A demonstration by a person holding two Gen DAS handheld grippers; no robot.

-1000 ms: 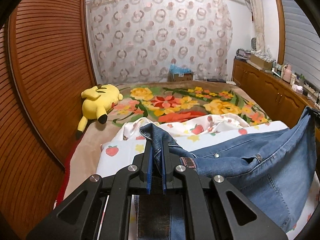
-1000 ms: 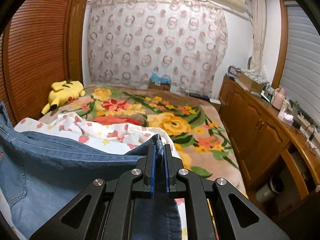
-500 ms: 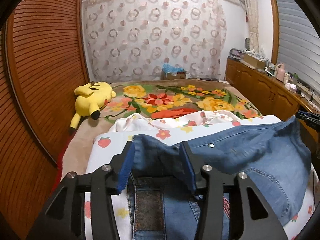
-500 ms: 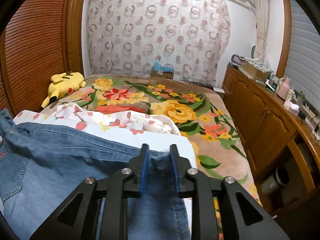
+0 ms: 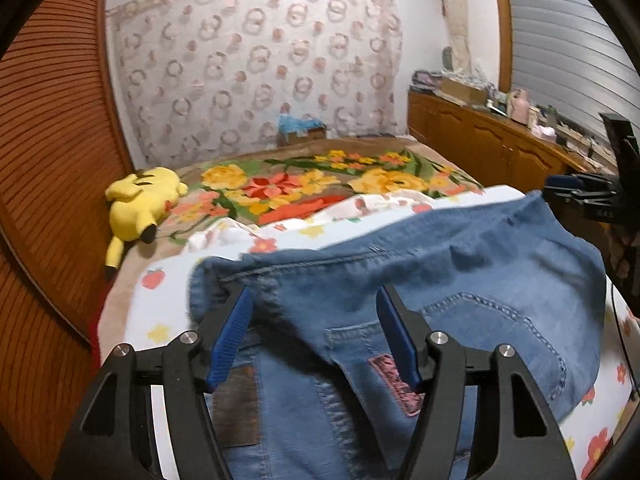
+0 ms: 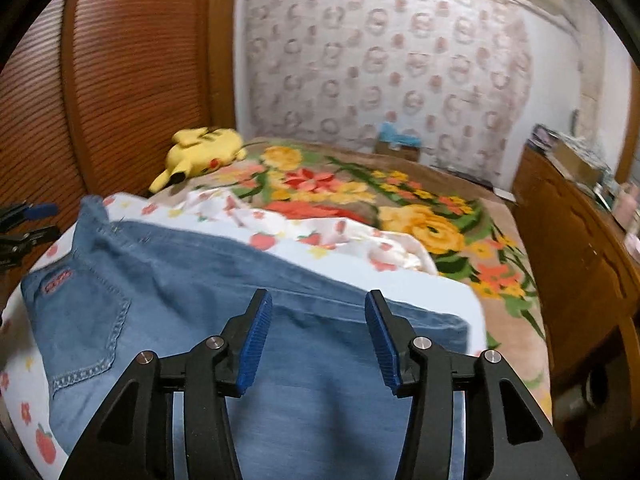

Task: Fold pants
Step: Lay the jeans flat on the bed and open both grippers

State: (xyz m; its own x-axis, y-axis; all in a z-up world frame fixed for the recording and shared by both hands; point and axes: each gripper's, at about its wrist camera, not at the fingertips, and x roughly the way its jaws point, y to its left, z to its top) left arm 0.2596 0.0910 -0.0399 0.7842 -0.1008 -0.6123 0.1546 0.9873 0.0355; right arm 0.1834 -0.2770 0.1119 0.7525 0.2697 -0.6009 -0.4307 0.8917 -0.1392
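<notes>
Left wrist view, left gripper point(image 5: 314, 330): fingers spread wide, blue pads point(image 5: 228, 340) clear of the cloth; nothing pinched.
Pants at left gripper: blue denim pants point(image 5: 440, 280) lie between and ahead of the open fingers; a back pocket and a pink label patch sit just beside the right-hand pad; a rumpled edge rises near the left-hand pad.
Right wrist view, right gripper point(image 6: 318, 334): fingers spread wide, blue pads point(image 6: 256, 344) apart; denim passes under them, not gripped.
Pants at right gripper: pants point(image 6: 180, 280) spread flat toward the left of this view, pocket with stitched outline at far left, folded edge running to the right.
Under the pants: white sheet point(image 5: 168, 312) with strawberry and flower print, bunched at its far side.
Bed: bed point(image 6: 420, 216) covered by a floral blanket in yellow, red and green, beyond the sheet.
Plush: yellow plush toy point(image 5: 138, 204) on the blanket near the slatted wooden door point(image 5: 52, 160).
Far wall: curtain point(image 6: 380, 72) with ring pattern.
Right side: wooden cabinet point(image 6: 576, 240), cluttered top, blurred.
</notes>
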